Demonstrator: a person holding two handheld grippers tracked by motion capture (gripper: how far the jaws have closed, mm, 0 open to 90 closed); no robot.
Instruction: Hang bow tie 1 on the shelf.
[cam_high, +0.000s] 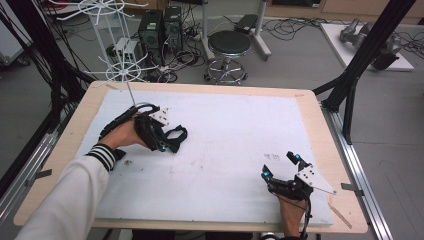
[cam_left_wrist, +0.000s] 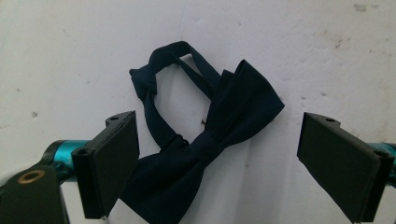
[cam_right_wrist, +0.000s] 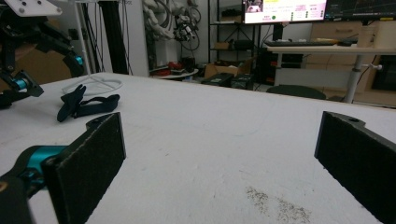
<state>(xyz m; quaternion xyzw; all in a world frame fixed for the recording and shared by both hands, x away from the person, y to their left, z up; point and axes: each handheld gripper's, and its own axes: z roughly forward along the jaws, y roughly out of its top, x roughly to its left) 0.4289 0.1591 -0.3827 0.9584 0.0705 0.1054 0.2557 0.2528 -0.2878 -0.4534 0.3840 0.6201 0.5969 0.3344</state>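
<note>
Straddling the bow tie (cam_left_wrist: 219, 140), your left gripper (cam_left_wrist: 217, 154) stood spread; the tie's long axis ran diagonally between its jaws, strap loop beyond.

Grey floor, stool (cam_high: 229, 45), PCs (cam_high: 160, 29).

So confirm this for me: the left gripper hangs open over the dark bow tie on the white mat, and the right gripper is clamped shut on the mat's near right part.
One thing is wrong: the right gripper is not shut. The right gripper view shows its jaws wide apart with nothing between them, over the white mat. The rest holds: the left gripper hangs open over the dark bow tie.
</note>
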